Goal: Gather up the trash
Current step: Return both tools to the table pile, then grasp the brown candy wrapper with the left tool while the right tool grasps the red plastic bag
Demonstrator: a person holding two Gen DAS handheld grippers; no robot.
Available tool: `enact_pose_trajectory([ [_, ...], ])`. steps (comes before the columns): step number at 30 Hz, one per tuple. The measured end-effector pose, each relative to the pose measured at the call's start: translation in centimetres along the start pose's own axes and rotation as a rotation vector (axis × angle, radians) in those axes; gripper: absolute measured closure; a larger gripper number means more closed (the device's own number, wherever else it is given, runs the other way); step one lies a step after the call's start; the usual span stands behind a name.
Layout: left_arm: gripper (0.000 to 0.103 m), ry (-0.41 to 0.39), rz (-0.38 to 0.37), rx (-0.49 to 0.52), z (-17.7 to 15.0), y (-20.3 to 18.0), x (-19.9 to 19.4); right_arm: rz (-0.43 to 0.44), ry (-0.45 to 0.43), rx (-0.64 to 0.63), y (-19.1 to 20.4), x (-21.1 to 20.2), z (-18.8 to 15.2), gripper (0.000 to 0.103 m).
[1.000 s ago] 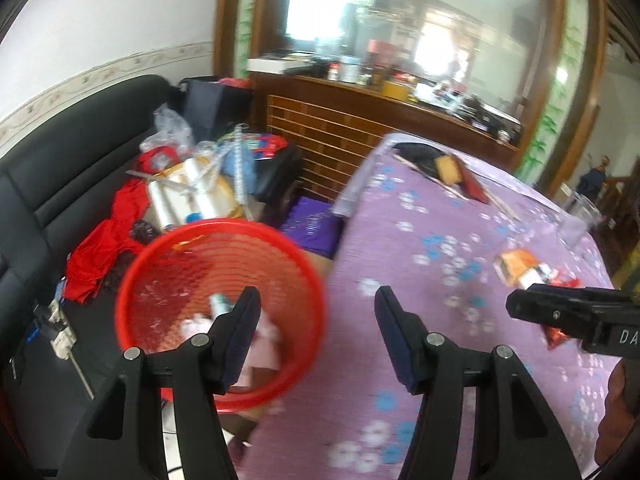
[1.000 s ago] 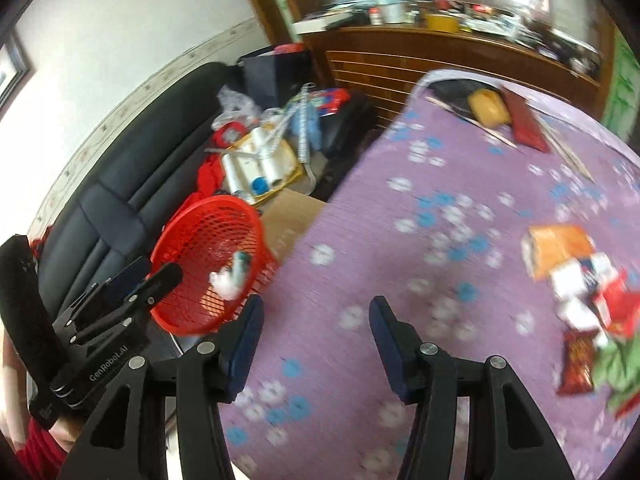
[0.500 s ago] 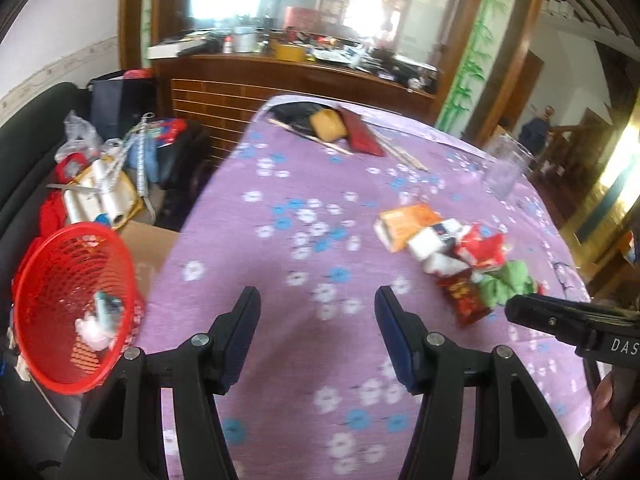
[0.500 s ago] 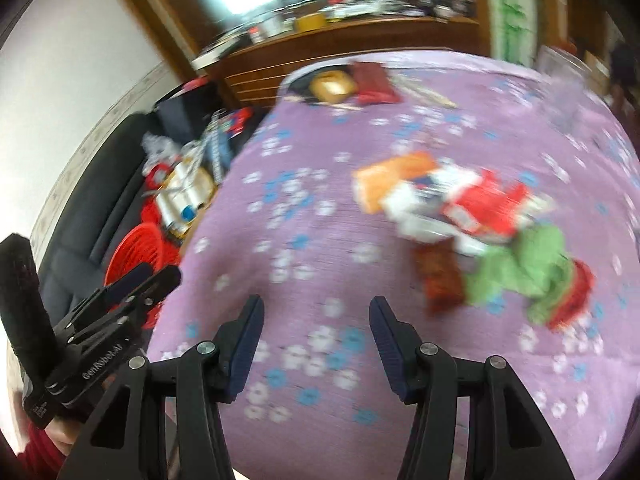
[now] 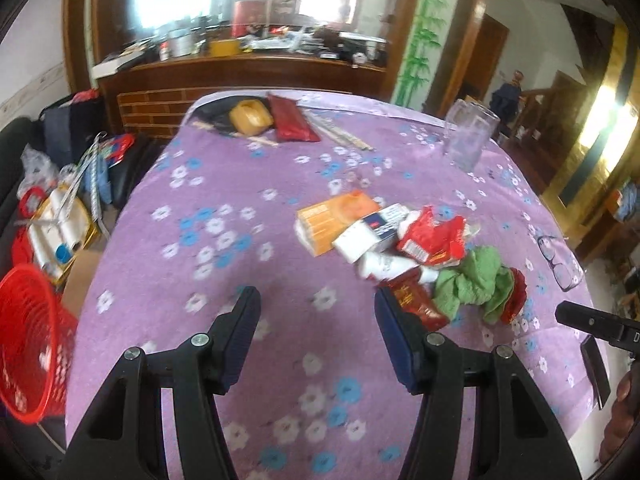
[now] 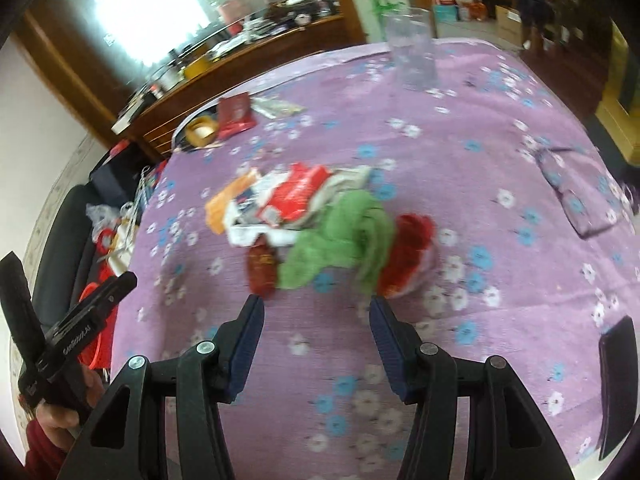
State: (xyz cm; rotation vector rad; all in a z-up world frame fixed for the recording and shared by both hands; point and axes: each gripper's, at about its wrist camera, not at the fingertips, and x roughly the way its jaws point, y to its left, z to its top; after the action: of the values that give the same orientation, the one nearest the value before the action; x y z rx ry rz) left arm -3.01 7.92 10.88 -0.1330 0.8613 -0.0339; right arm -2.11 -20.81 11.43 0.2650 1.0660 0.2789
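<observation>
A heap of trash lies on the purple flowered tablecloth (image 5: pixel 224 200): an orange box (image 5: pixel 336 220), a white box (image 5: pixel 368 238), a red wrapper (image 5: pixel 432 236), a green crumple (image 5: pixel 472 280) and a dark red sachet (image 5: pixel 416 300). My left gripper (image 5: pixel 316 320) hangs open and empty over bare cloth, its right finger just short of the sachet. Off the table's left edge stands the red mesh basket (image 5: pixel 28 340). My right gripper (image 6: pixel 316 320) is open and empty, just in front of the green crumple (image 6: pixel 344 240) and the sachet (image 6: pixel 262 268).
A clear glass (image 5: pixel 470 140) stands at the far right of the table. Spectacles (image 5: pixel 560 260) and a dark phone (image 5: pixel 596 368) lie near the right edge. A yellow block (image 5: pixel 250 118) and a red pouch (image 5: pixel 292 120) lie at the far end. Clutter covers the black sofa (image 5: pixel 60 208).
Both views have swung away from the red basket and the sofa, across the table to the trash heap. Neither gripper's jaws have changed, and both stay empty.
</observation>
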Motion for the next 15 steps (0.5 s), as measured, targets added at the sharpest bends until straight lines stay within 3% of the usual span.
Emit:
enact_pose_trajectory([
  [4, 0.045, 0.042, -0.056, 0.073, -0.2, -2.7, 2.2, -0.02, -0.012, 0.002, -1.4, -0.3, -0.2, 0.044],
  [8, 0.045, 0.088, -0.1, 0.086, -0.7, -5.0, 4.5, -0.036, -0.016, 0.007, -2.8, -0.4, -0.6, 0.044],
  [15, 0.042, 0.122, -0.108, 0.099, -0.4, -7.9, 7.9, -0.055, -0.024, 0.028, -4.6, -0.1, -0.4, 0.044],
])
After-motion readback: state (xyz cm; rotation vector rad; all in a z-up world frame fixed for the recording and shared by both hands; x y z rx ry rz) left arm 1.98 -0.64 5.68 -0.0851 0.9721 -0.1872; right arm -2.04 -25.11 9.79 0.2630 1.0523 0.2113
